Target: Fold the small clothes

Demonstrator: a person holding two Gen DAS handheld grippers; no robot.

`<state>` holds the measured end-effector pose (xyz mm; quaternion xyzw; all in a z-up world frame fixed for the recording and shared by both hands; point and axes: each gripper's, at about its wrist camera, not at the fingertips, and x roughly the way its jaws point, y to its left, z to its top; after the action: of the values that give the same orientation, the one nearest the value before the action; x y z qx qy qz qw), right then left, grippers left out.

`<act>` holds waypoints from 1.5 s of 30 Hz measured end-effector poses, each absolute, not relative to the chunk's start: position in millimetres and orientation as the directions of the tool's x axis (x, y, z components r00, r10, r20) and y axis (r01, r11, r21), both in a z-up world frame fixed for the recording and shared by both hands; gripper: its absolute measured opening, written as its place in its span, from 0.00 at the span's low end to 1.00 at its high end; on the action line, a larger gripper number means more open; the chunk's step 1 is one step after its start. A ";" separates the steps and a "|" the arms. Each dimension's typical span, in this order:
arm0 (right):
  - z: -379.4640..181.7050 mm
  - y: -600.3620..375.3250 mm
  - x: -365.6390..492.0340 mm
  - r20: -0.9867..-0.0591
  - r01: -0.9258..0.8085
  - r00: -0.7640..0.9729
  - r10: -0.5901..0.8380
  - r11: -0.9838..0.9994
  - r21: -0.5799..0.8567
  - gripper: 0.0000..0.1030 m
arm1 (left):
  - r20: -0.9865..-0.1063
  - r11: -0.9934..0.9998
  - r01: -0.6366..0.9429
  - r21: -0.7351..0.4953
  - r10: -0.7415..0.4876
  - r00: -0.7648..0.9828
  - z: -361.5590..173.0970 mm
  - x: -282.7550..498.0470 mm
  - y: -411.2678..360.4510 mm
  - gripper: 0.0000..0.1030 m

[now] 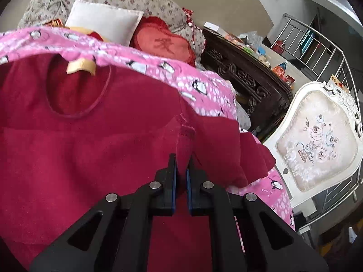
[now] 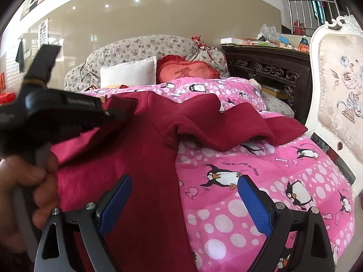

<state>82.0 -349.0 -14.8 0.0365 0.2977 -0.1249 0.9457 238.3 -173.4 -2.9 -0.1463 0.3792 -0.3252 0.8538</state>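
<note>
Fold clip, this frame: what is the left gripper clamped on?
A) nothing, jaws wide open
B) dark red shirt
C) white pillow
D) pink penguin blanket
B: in the left wrist view the left gripper has its jaws closed on a raised fold of the dark red shirt, not the blanket.

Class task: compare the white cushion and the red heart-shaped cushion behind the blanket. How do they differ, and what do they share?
1. The white cushion is rectangular; the red cushion is heart-shaped.
2. The white cushion is plain; the red cushion has a frilled edge and a character on its face.
Shared: both lean against the floral sofa back, side by side.
</note>
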 end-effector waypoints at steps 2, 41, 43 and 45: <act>-14.5 -348.6 81.7 -0.574 0.264 0.789 -0.219 0.965 -0.006 0.90 | -0.552 0.735 0.443 -0.514 -0.679 0.485 -10.7 239.0 -175.3 0.05; 42.8 -318.0 143.5 -0.685 -0.256 0.712 0.155 0.966 -0.047 0.85 | -0.558 0.784 0.053 -0.618 -0.486 0.673 -11.9 232.6 48.4 0.14; 34.5 -309.0 167.3 -0.693 -0.271 0.700 0.173 0.962 -0.033 0.85 | -0.568 0.804 0.035 -0.594 -0.449 0.690 -2.5 251.7 50.6 0.14; 15.5 -300.2 196.8 -0.719 -0.257 0.672 0.178 0.967 0.000 0.85 | -0.598 0.802 0.006 -0.597 -0.450 0.663 -9.6 276.5 49.1 0.14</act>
<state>196.8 -300.2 15.5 -0.0505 0.3870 0.1191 0.9130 276.5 49.1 -9.6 -0.2858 0.3889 -0.1316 0.8659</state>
